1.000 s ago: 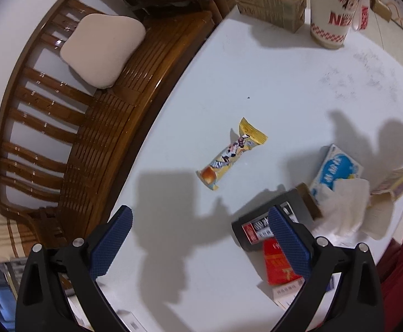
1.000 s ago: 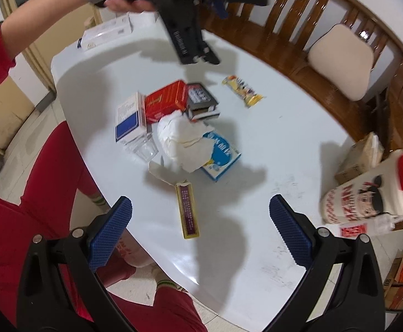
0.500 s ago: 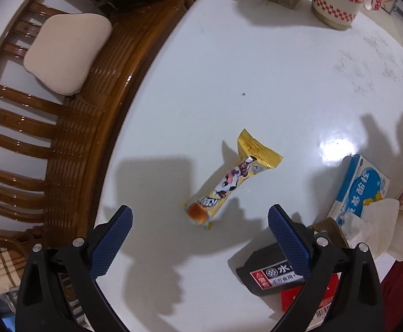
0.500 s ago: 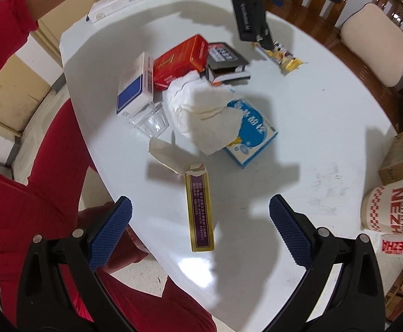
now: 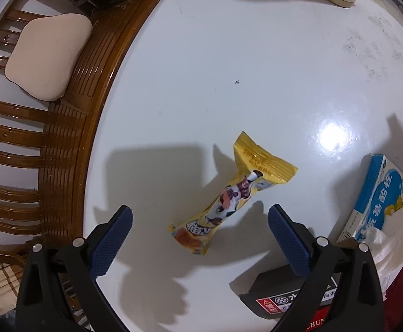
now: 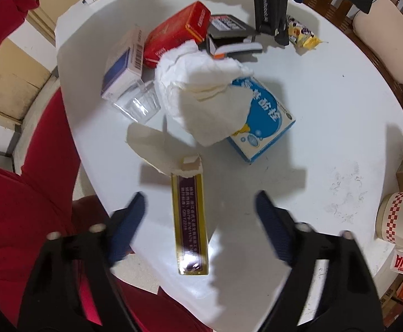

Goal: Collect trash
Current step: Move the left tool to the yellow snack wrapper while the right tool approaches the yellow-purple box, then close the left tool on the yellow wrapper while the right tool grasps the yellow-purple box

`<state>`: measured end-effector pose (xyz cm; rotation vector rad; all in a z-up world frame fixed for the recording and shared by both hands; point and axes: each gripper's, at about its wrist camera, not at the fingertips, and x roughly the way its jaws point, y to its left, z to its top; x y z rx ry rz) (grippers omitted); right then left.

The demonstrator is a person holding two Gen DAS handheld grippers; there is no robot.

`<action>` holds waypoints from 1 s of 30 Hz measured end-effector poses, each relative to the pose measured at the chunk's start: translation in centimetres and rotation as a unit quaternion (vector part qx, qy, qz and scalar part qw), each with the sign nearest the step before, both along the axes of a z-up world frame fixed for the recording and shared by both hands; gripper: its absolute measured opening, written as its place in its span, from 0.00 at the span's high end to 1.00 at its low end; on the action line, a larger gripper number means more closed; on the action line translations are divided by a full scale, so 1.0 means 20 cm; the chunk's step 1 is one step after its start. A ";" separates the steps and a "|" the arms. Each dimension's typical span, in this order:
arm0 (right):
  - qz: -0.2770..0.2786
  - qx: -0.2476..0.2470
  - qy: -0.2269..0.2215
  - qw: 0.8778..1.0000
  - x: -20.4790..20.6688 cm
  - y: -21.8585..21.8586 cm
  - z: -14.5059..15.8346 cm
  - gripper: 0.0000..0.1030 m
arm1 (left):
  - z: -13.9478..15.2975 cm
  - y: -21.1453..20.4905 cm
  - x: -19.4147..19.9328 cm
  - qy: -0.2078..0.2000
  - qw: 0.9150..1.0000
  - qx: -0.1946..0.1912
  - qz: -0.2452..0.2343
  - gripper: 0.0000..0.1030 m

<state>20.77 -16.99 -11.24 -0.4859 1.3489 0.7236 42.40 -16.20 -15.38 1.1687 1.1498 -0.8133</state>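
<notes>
Spreading wide, the jaws of the left gripper (image 5: 200, 227) are held around the yellow snack wrapper (image 5: 230, 193) on the white desk (image 5: 256, 83); the right gripper (image 6: 200, 215) jaws are likewise spread, over the gold box (image 6: 190, 224), with the crumpled tissue (image 6: 201, 88) beyond.

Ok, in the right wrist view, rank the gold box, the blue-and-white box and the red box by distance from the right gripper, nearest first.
From the right gripper:
1. Gold box, lying between the open fingers, at the table's near edge.
2. Blue-and-white box, mid-table, partly under the crumpled tissue.
3. Red box, far side, toward the left gripper.
</notes>
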 end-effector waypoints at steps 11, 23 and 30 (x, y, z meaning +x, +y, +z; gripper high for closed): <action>-0.010 -0.002 0.018 1.000 0.03 -0.01 -0.05 0.76 | -0.03 0.00 -0.02 0.014 1.000 -0.007 -0.005 0.08; -0.026 -0.006 0.020 0.999 0.03 -0.01 -0.03 0.81 | -0.01 0.00 -0.01 0.036 0.999 -0.023 0.013 0.41; -0.044 -0.005 0.018 0.999 0.02 -0.05 -0.02 0.81 | 0.00 -0.01 -0.04 0.037 0.999 -0.025 0.011 0.67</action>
